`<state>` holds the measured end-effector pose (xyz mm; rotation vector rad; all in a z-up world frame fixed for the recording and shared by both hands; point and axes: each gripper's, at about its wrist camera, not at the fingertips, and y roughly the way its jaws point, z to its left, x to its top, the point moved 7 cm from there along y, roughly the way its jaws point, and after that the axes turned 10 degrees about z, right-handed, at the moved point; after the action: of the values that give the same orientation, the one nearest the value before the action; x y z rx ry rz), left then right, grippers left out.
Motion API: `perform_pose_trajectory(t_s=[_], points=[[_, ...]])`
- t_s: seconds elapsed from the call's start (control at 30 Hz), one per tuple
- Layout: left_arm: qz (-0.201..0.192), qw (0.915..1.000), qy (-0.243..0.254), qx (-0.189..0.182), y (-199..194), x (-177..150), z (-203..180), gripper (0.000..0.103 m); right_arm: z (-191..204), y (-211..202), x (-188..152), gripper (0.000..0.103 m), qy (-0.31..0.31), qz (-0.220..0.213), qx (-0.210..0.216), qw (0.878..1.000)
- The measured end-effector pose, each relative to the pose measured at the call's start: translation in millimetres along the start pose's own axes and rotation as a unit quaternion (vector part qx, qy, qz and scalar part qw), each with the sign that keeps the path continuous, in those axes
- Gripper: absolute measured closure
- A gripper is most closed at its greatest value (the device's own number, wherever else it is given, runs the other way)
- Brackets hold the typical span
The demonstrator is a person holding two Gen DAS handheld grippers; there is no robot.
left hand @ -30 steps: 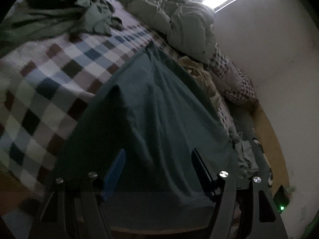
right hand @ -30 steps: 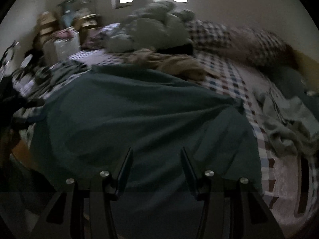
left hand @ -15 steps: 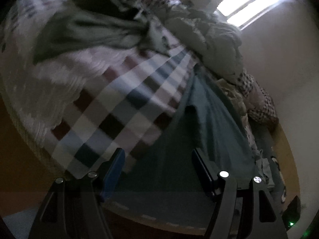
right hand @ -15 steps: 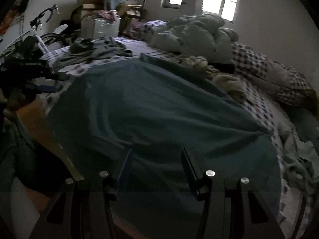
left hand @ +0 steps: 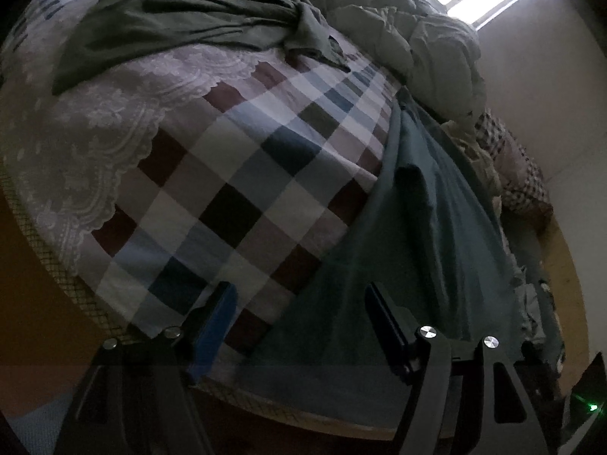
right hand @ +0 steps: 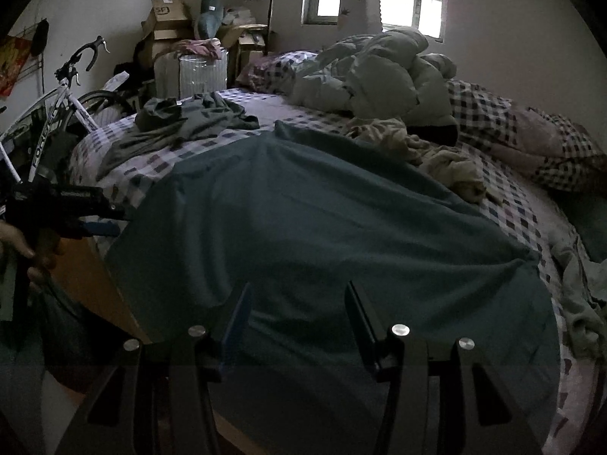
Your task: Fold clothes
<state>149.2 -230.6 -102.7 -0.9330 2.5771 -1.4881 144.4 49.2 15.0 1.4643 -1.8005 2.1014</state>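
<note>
A person's hand (right hand: pixel 17 244) at nine o'clock in the right wrist view holds the left tool (right hand: pixel 108 223), which sits at the left edge of the teal garment (right hand: pixel 322 227). In its own view the left tool (left hand: pixel 299 303) has its jaws opening; one finger is over the checked bedspread (left hand: pixel 235 174), the other over the garment's near corner (left hand: pixel 417 265), and the pads do not seem to press on the cloth, though the dim light makes that hard to judge. An olive garment (left hand: pixel 170 26) lies crumpled at eleven o'clock.

The teal garment is spread flat across the middle of the bed, its near hem hanging over the bed's front edge. The right tool (right hand: pixel 297 303) at six o'clock stands with its jaws apart above that hem, gripping nothing. A pale quilt (right hand: pixel 379 76) is heaped at one o'clock, a cream garment (right hand: pixel 436 155) just beside the teal one at two o'clock, and a checked pillow (right hand: pixel 531 132) further right.
</note>
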Motion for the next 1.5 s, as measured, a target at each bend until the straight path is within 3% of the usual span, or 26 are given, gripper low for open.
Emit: perform_pose_trajectory(t_s=[0.23, 0.57, 0.97, 1.07, 1.23, 1.5], points=[[0.026, 0.9993, 0.022, -0.013, 4.6, -13.3, -7.6, 0.024, -6.5, -3.5, -1.7, 0.049, 0.008, -0.004, -0.004, 1.0], [0.058, 0.9948, -0.033, -0.077, 6.3, -20.7, 2.7, 0.022, -1.3, 1.3, 3.9, 0.048, 0.004, -0.003, -0.008, 1.0], [0.079, 0.9813, -0.102, -0.142, 8.9, -31.5, 9.5, 0.022, 6.5, 6.9, 8.7, 0.048, -0.003, -0.009, -0.012, 1.0], [0.085, 0.9794, -0.104, -0.151, 9.6, -32.9, 8.5, 0.022, 6.8, 8.1, 9.0, 0.048, -0.002, -0.009, -0.013, 1.0], [0.084, 0.9839, -0.084, -0.133, 6.9, -31.0, 2.7, 0.022, 8.3, 10.8, 9.2, 0.048, -0.006, -0.007, -0.015, 1.0], [0.079, 0.9823, -0.098, -0.139, 1.5, -30.9, 11.3, 0.023, 15.5, 11.4, 8.0, 0.048, -0.024, -0.01, -0.024, 0.999]])
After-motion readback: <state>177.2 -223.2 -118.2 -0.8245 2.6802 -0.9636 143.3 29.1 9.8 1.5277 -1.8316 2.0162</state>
